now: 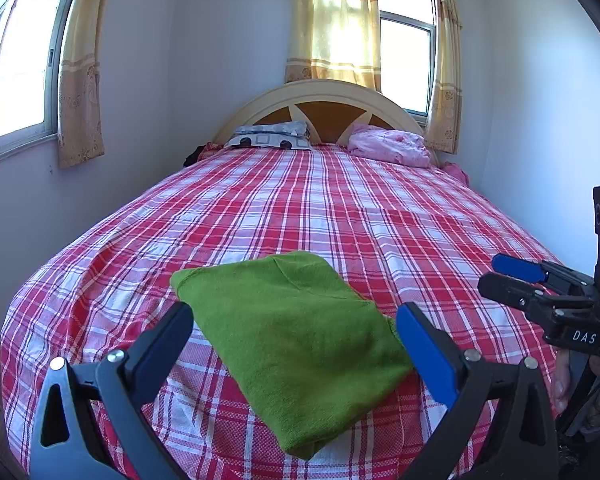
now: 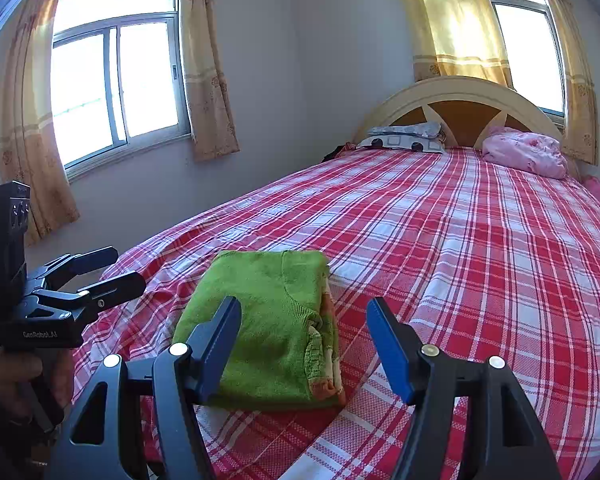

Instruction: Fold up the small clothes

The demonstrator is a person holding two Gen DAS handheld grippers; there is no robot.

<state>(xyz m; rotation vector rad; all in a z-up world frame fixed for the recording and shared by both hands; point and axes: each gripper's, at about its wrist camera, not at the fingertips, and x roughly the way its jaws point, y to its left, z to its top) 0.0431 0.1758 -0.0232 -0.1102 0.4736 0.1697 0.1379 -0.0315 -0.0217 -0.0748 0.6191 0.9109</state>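
Note:
A folded green knit garment (image 1: pixel 300 344) lies flat on the red-and-white plaid bedsheet (image 1: pixel 340 208) near the foot of the bed. In the right wrist view the garment (image 2: pixel 268 320) shows an orange and cream trim along its right edge. My left gripper (image 1: pixel 296 320) is open and empty, hovering just above the garment's near part. My right gripper (image 2: pixel 304 336) is open and empty, with its left finger over the garment's right side. Each gripper also shows in the other's view: the right gripper (image 1: pixel 500 276) and the left gripper (image 2: pixel 128 268), both open.
A patterned grey pillow (image 1: pixel 272 138) and a pink bundled blanket (image 1: pixel 392 146) lie by the arched headboard (image 1: pixel 320 96). Walls with curtained windows stand close on the left side (image 2: pixel 112 80) and behind the bed. The sheet (image 2: pixel 480 240) stretches bare toward the headboard.

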